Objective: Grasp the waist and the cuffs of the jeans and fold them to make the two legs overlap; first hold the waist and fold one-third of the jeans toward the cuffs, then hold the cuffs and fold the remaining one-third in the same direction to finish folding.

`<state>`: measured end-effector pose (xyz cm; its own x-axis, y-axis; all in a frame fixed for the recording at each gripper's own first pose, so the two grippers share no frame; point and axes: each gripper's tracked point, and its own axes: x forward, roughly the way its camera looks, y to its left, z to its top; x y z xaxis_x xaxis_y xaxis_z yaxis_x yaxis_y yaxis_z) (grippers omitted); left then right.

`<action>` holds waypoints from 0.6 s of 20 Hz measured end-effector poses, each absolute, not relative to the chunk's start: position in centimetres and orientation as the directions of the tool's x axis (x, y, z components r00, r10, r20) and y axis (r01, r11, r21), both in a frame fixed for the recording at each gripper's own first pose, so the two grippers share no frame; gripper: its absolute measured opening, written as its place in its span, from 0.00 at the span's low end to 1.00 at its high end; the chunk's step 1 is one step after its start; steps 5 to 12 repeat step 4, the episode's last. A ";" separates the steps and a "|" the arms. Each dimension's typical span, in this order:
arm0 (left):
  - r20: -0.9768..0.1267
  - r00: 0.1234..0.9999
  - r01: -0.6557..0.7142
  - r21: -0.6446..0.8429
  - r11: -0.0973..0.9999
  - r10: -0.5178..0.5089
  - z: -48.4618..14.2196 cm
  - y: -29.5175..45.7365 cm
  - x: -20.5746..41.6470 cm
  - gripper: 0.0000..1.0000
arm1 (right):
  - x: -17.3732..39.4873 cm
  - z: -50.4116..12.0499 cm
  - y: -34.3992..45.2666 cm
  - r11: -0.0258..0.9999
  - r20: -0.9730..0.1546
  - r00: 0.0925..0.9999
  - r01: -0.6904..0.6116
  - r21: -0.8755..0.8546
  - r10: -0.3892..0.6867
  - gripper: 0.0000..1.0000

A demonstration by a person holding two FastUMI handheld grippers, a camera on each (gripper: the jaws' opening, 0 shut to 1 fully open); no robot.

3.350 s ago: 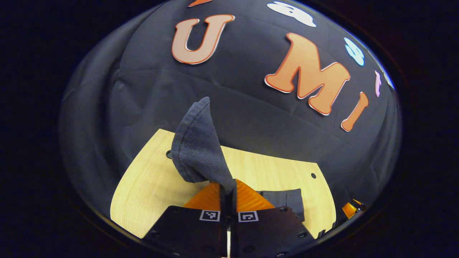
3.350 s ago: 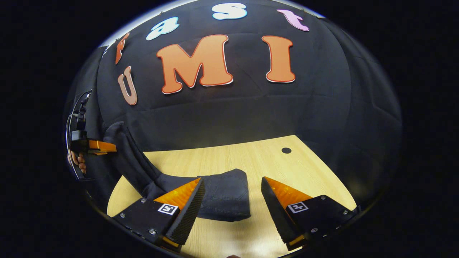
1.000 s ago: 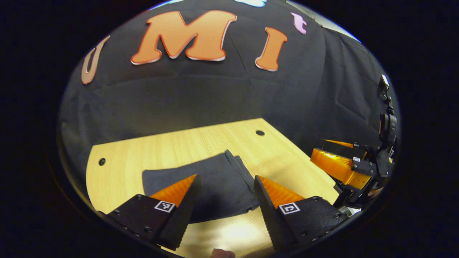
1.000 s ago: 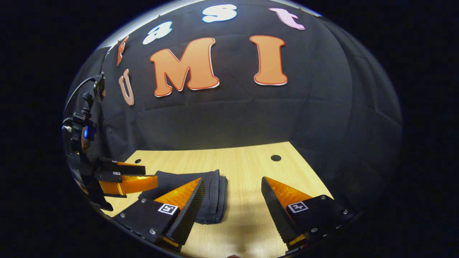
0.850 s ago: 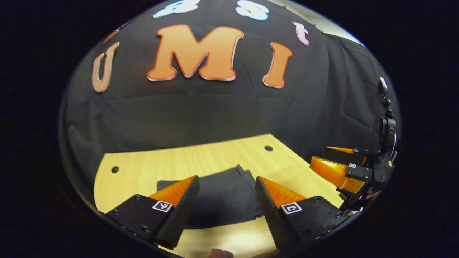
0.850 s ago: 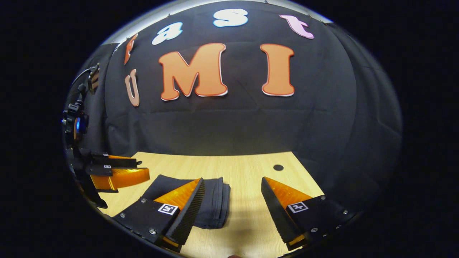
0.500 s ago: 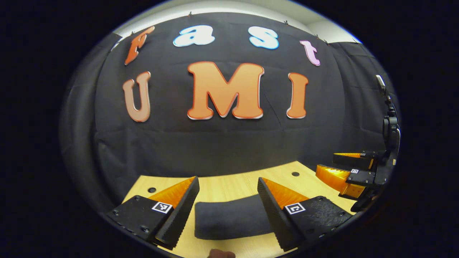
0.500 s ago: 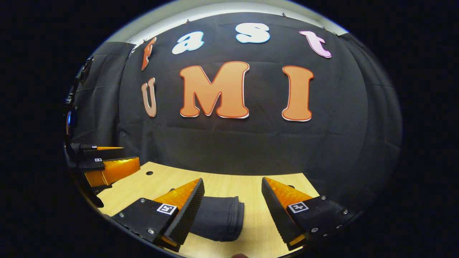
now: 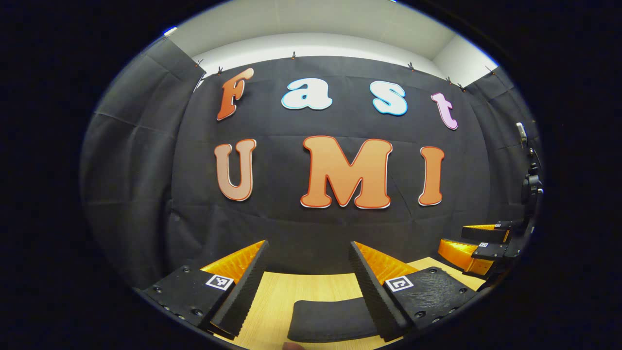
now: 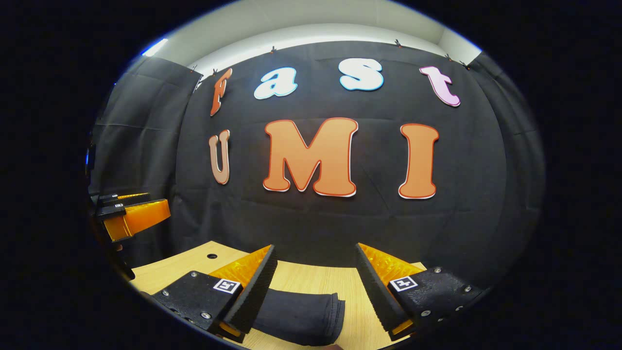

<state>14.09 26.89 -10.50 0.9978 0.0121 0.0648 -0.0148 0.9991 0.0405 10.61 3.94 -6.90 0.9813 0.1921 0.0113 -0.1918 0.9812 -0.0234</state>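
Folded jeans (image 9: 330,321) lie on the wooden table (image 10: 311,284), black cloth wall behind; both grippers' jaws wide

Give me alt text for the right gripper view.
A folded bundle of dark denim jeans lies on the light wooden table, released between the fingers of the open right claw. The left claw hovers open at the left edge, before the black cloth wall.

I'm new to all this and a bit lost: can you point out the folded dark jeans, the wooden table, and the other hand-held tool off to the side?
folded dark jeans (image 10: 299,316), right gripper view, top layer.
light wooden table (image 10: 167,270), right gripper view, bare left part.
left tool (image 10: 138,214), right gripper view, its fingers' side.
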 end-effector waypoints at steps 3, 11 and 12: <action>0.047 0.998 -0.034 0.057 0.998 0.031 -11.3 27.7 13.7 0.95 | 10.4 -7.0 4.5 0.981 0.015 0.981 -0.192 -0.027 0.192 0.96; 0.045 0.998 -0.042 0.055 0.998 0.040 -11.4 27.8 13.7 0.95 | 10.3 -7.1 4.7 0.981 0.012 0.981 -0.193 -0.026 0.193 0.90; 0.045 0.998 -0.042 0.055 0.998 0.040 -11.4 27.8 13.7 0.95 | 10.3 -7.1 4.7 0.981 0.012 0.981 -0.193 -0.026 0.193 0.90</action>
